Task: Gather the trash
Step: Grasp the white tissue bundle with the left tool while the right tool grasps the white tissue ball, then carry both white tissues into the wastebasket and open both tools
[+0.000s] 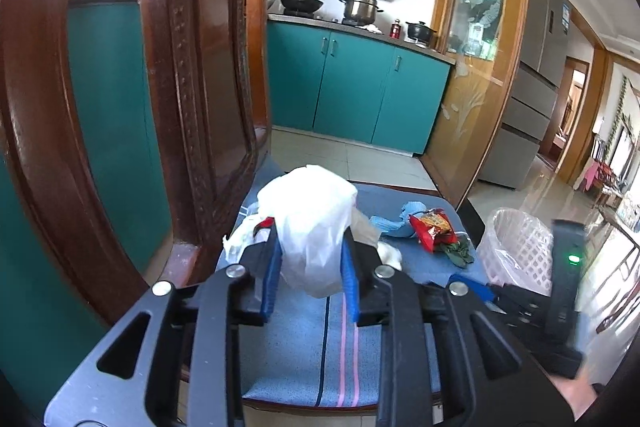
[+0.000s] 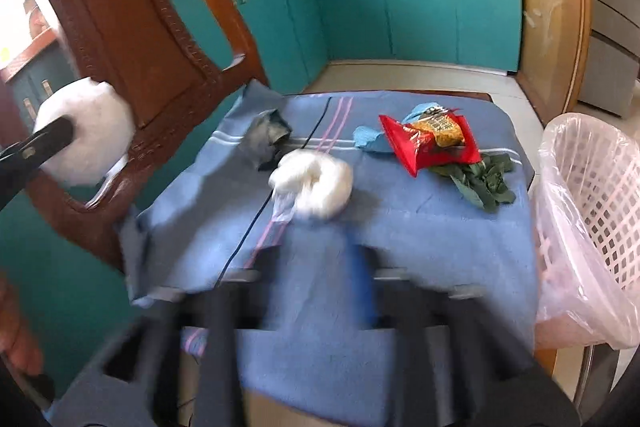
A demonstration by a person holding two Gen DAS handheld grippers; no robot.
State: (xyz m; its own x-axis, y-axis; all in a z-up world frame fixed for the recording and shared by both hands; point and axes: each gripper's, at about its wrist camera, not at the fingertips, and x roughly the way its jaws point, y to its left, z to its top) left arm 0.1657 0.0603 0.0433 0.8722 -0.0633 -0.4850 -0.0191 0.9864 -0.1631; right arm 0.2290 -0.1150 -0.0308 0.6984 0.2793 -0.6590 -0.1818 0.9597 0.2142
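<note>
Trash lay scattered on the chair seat: your left tool was clamped on the white plastic bag, held up near the seat's back edge. Your right tool hung apart and empty, so the loose white wad could have slid off, and the thin film could have slipped short of the lined basket beyond the right edge.

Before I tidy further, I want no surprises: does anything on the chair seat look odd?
Yes: wilted green leaves lie loose beside the red snack packet on the blue cloth, food scraps on a seat.
</note>
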